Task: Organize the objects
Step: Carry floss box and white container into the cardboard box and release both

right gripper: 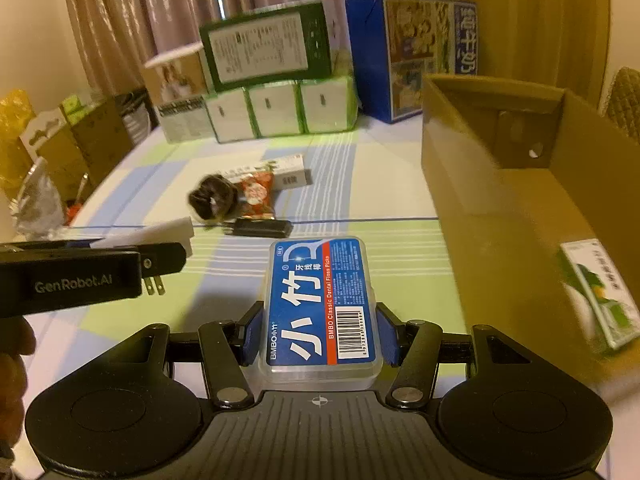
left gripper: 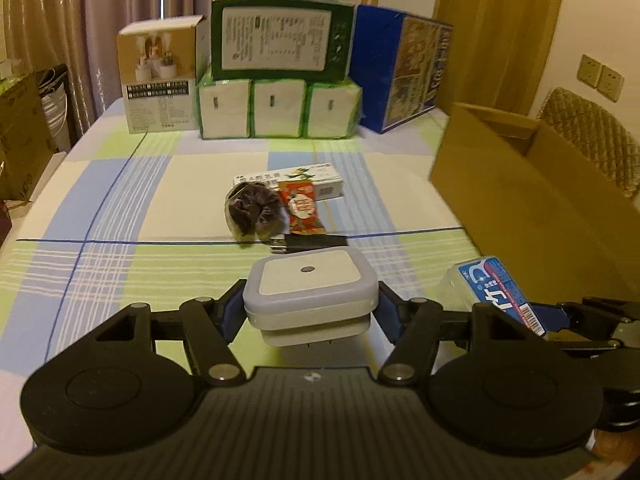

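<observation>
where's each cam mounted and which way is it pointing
Left wrist: sits on the left gripper, looking forward along its fingers over the checked table toward the stacked boxes; its fingers clamp a white night light, and the right gripper shows at the right edge.
Right wrist: sits on the right gripper, facing the same way, angled toward the open cardboard box; its fingers clamp a floss pick box, with the left gripper and part of a hand at left.
Shared: the scrunchie, snack packet and black USB stick.

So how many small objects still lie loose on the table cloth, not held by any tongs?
4: a white box, a dark scrunchie before it, a red snack packet beside that, and a black USB stick nearest. Others may be hidden.
</observation>
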Demonstrator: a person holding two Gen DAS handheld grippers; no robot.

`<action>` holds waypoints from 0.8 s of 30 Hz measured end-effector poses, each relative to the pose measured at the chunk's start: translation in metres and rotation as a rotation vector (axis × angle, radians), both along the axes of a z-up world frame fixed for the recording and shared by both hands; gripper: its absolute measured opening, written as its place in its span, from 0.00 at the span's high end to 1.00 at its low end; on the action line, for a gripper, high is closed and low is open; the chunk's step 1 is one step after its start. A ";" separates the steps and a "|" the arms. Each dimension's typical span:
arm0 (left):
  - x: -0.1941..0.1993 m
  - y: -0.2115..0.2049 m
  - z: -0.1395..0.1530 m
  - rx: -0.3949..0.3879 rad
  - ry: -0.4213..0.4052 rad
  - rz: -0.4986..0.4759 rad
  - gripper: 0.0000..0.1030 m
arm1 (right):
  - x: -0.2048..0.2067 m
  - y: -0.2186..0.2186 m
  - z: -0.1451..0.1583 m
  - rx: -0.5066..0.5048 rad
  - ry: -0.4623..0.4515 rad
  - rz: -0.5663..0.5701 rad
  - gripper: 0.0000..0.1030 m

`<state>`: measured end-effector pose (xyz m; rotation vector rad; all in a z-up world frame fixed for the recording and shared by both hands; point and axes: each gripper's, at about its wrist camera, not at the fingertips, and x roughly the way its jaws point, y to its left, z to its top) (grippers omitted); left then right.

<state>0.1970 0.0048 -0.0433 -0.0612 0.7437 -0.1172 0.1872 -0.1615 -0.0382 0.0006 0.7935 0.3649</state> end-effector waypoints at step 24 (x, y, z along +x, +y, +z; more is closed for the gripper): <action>-0.139 -0.100 0.113 -0.031 -0.095 -0.141 0.41 | -0.122 -0.123 0.112 0.013 -0.137 -0.173 0.48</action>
